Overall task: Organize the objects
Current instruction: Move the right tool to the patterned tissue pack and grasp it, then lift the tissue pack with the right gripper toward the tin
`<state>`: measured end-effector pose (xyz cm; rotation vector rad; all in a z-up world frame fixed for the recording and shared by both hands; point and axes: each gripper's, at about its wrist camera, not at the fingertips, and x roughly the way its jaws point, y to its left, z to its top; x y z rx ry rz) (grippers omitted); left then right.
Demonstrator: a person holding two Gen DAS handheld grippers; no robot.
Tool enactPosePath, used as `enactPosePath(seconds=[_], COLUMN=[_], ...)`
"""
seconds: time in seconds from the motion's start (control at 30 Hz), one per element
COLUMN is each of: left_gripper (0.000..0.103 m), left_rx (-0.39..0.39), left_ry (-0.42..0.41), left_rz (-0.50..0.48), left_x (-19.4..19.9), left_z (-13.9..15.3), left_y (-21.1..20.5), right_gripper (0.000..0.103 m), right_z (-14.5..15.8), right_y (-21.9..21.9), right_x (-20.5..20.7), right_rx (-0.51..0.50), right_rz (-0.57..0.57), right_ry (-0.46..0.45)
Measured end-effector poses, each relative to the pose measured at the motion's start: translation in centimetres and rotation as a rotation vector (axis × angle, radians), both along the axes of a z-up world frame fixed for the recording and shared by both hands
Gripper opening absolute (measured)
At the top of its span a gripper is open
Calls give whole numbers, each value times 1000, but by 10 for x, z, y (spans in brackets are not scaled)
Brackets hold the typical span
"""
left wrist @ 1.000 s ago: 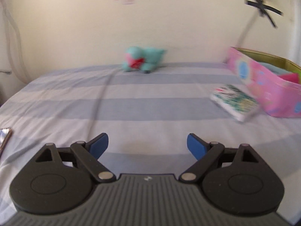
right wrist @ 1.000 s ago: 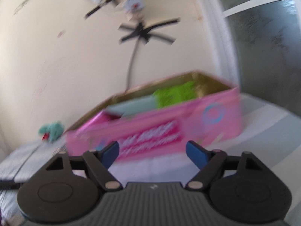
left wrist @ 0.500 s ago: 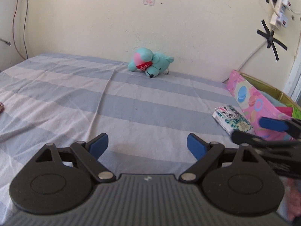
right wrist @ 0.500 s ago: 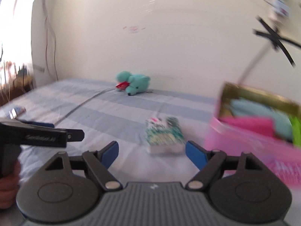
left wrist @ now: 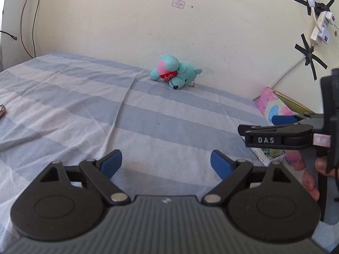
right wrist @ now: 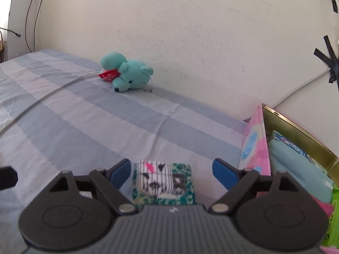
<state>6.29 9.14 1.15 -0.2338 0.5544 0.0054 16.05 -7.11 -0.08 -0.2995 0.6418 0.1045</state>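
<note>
A patterned green-and-white packet (right wrist: 162, 182) lies on the striped bed between the open fingers of my right gripper (right wrist: 171, 170), which straddles it without closing. In the left wrist view the packet (left wrist: 272, 153) is mostly hidden under the right gripper (left wrist: 275, 124). A pink box (right wrist: 257, 146) with several items inside stands just right of the packet. A teal plush toy (right wrist: 125, 77) lies by the wall; it also shows in the left wrist view (left wrist: 175, 75). My left gripper (left wrist: 166, 164) is open and empty above the bed.
The striped bedsheet (left wrist: 106, 114) spreads left and forward. The cream wall (right wrist: 201, 42) is close behind. Taped cables and a power strip (left wrist: 320, 27) hang on the wall at right. A small round object (left wrist: 2, 110) lies at the bed's far left.
My right gripper swung left from the pink box and dropped down over the packet. The left gripper turned slightly left and holds steady, still open.
</note>
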Motion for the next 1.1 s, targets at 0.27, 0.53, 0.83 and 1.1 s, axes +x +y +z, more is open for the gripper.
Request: enactPosePath(seconds=[0.27, 0.53, 0.83, 1.1], left_gripper=[92, 92, 92, 92], left_rx=[-9, -12, -15, -1], left_ry=[2, 0, -10, -16], left_rz=[10, 10, -44, -112], left_x=[0, 1, -1, -3], left_z=[0, -1, 0, -1], left_y=[2, 4, 2, -6], right_gripper=[86, 74, 59, 91], right_z=[-2, -5, -6, 5], right_y=[8, -19, -11, -27], right_x=[9, 30, -58, -153], right_rx=[-24, 232, 234, 273], right_rz=[82, 71, 271, 365], right_ry=[79, 258, 159, 20])
